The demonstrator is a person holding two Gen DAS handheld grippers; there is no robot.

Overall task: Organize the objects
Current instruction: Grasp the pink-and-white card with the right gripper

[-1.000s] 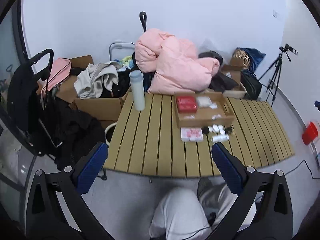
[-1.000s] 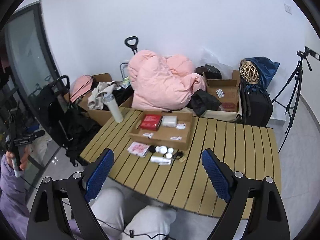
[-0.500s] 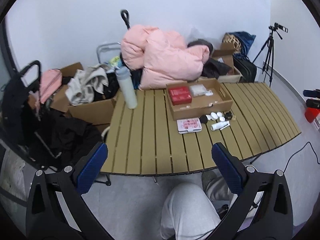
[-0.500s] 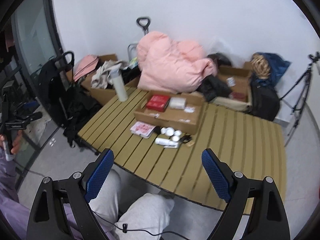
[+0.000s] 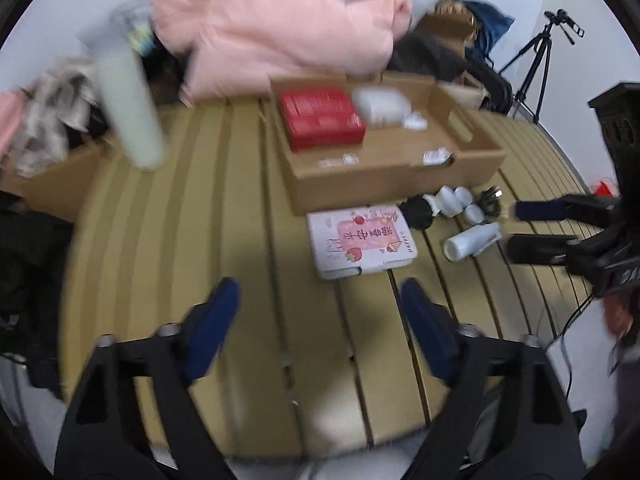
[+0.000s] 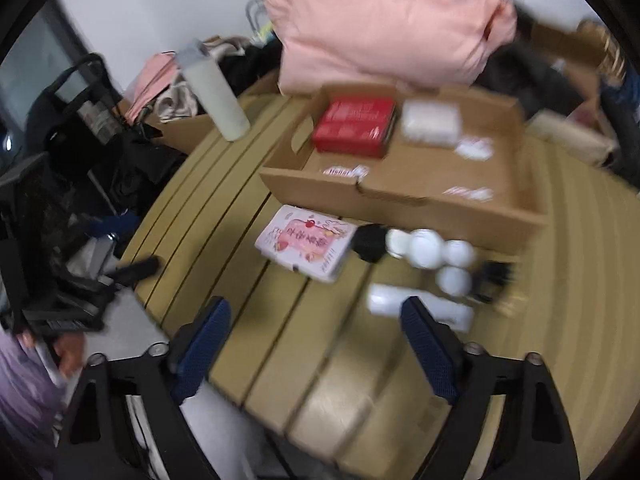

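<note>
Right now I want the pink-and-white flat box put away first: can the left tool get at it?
Probably yes. The left tool is open and empty, and the pink-and-white flat box lies flat on bare slats just ahead of it. The cardboard tray behind and black round object beside it do not block the near edge.

The left gripper [image 5: 320, 300] hung over the slatted desk [image 5: 160, 240], its blue-padded fingers [image 5: 212, 320] spread wide with nothing between them. Just ahead lay a pink-and-white box [image 5: 362, 242], close against the front wall of a cardboard tray [image 5: 384, 184] holding a red box [image 5: 320, 118]. Beside it sat a black cap [image 5: 418, 212], small white jars [image 5: 452, 200] and a white tube [image 5: 472, 240]. The right gripper [image 5: 532, 228] reached in from the right, parted, near the tube. A pale bottle [image 5: 128, 104] stood blurred at the left.
</note>
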